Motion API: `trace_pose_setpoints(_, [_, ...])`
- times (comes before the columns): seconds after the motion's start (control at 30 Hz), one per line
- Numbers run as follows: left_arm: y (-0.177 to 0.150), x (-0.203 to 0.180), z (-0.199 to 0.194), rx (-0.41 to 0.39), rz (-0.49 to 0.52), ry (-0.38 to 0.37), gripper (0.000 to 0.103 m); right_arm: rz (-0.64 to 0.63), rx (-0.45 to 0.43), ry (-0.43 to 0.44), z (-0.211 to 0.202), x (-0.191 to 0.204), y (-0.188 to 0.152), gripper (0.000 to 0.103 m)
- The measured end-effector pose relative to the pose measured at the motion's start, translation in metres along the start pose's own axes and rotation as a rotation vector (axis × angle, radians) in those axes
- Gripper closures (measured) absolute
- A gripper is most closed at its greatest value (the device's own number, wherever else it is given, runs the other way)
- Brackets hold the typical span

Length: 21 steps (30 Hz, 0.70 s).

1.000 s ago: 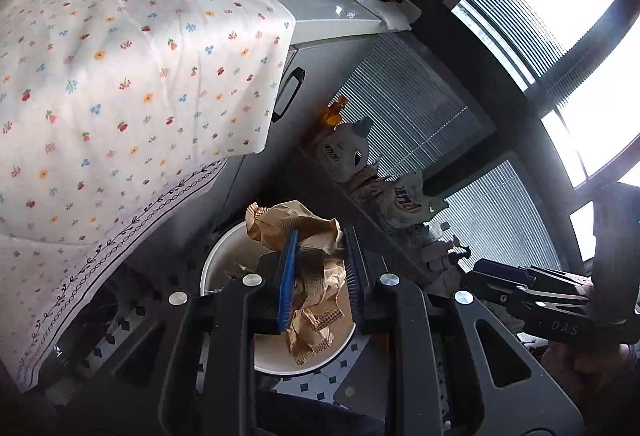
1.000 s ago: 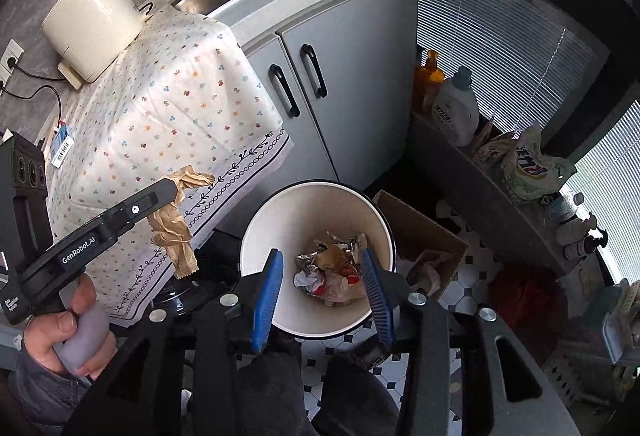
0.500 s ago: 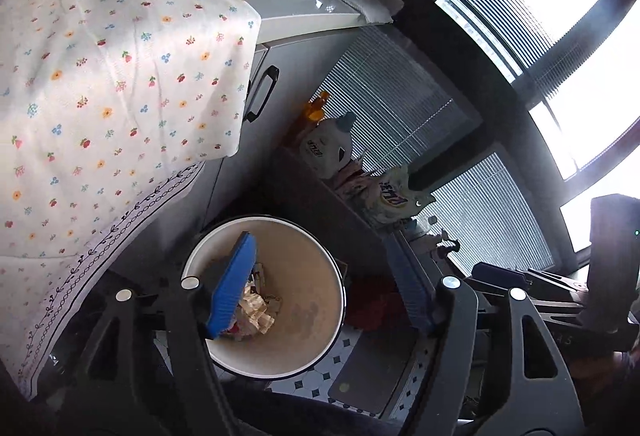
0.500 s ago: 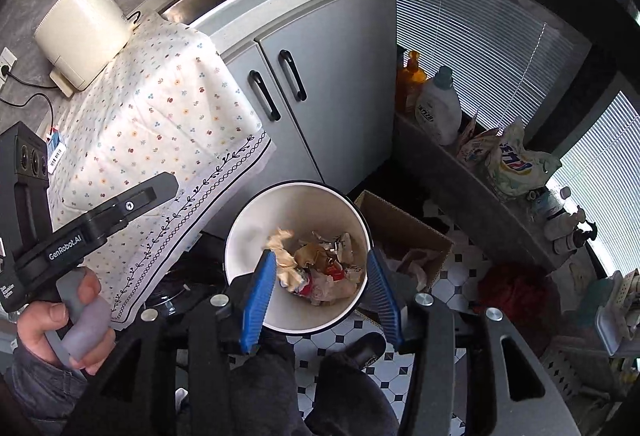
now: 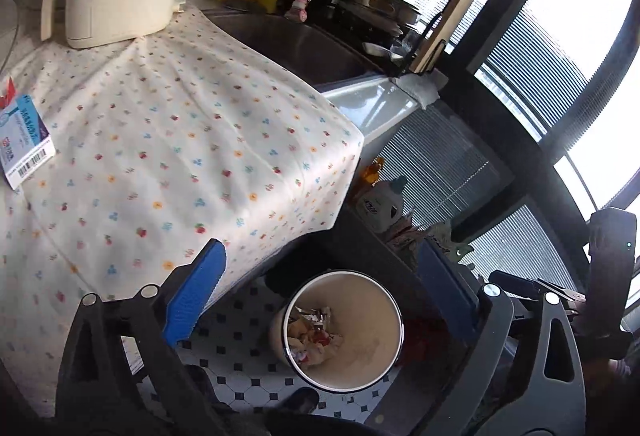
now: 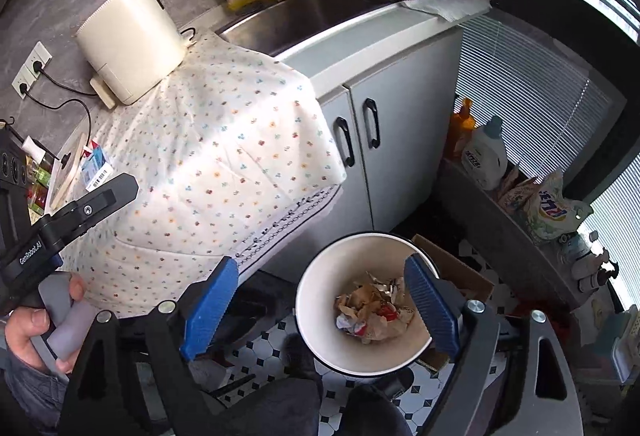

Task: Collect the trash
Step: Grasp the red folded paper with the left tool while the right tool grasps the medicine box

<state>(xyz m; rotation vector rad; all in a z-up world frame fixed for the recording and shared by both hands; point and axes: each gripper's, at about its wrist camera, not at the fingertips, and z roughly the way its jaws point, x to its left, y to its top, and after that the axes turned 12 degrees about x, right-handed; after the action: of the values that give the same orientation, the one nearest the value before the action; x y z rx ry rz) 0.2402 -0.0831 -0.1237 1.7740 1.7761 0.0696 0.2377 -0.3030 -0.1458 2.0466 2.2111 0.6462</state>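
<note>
Trash [image 6: 372, 310] lies in the bin [image 6: 320, 276] on the floor below the surface's [image 5: 192, 140] front edge. Both grippers, left [image 5: 320, 300] and right [image 6: 320, 306], hang with fingers wide and empty; next, scan the surface for leftovers before reaching.

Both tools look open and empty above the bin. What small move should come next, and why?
Probably swing the left tool back over the cloth to look for more trash. Both it and the right tool are open and hold nothing, and the crumpled paper already lies in the bin.
</note>
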Motion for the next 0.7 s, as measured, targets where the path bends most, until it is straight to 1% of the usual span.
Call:
trace_pose_setpoints(0.1, [0.004, 0.025, -0.021, -0.022, -0.026, 0.032, 0.007, -0.023, -0.018, 0.026, 0.002, 0.027, 0.010, 0.014])
trace_pose_setpoints(0.33, [0.009, 0.090, -0.068, -0.094, -0.100, 0.100, 0.007, -0.092, -0.032, 0.061, 0.016, 0.089, 0.031, 0.010])
trace_pose_setpoints(0.5, [0.006, 0.132, -0.091, -0.122, -0.151, 0.135, 0.007, -0.133, -0.032, 0.085, 0.028, 0.133, 0.043, 0.010])
trace_pose_setpoints(0.7, [0.004, 0.176, -0.116, -0.152, -0.182, 0.166, 0.007, -0.175, -0.044, 0.104, 0.042, 0.184, 0.054, 0.008])
